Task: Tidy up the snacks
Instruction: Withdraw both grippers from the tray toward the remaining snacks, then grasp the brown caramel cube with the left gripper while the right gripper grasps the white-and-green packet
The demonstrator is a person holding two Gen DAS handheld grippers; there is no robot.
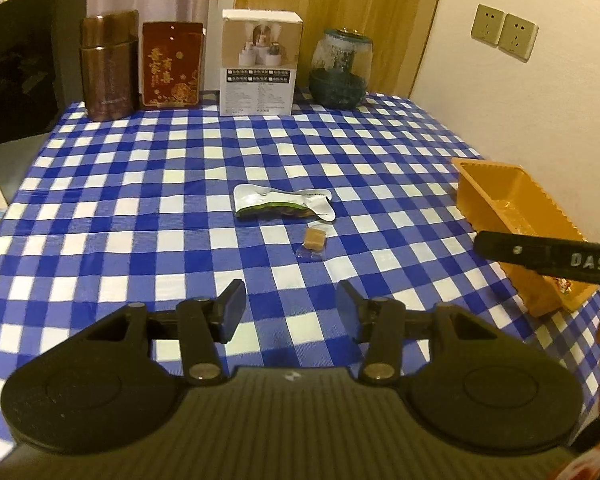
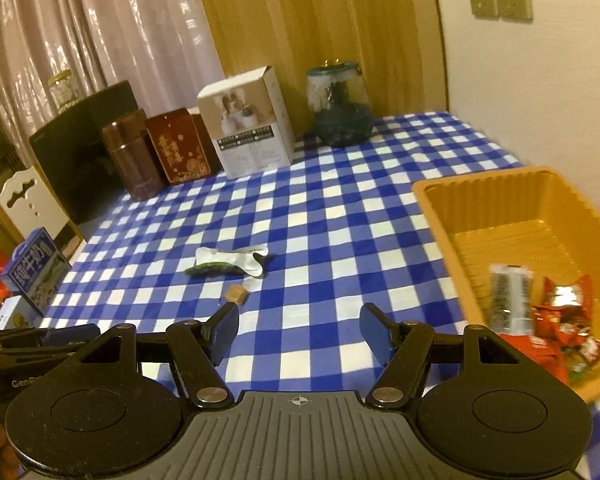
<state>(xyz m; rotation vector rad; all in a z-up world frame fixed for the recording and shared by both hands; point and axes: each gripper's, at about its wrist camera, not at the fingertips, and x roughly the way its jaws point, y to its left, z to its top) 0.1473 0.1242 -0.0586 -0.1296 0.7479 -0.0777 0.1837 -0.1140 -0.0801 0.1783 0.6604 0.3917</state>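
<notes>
A white-and-green snack packet [image 1: 284, 204] lies mid-table, also in the right wrist view [image 2: 230, 262]. A small wrapped brown candy [image 1: 314, 239] lies just in front of it [image 2: 236, 293]. An orange tray [image 1: 512, 216] stands at the right edge; the right wrist view shows its wall [image 2: 452, 236] holding a dark packet [image 2: 510, 298] and red wrapped snacks [image 2: 560, 320]. My left gripper [image 1: 290, 310] is open and empty, short of the candy. My right gripper [image 2: 298, 332] is open and empty, left of the tray; its finger [image 1: 540, 258] crosses the tray.
Along the back edge stand a brown canister [image 1: 108, 64], a red tin [image 1: 172, 66], a white box [image 1: 260, 64] and a glass jar [image 1: 340, 70]. The blue checked cloth [image 1: 140, 200] covers the table. A wall lies right; boxes [image 2: 36, 268] sit off the left.
</notes>
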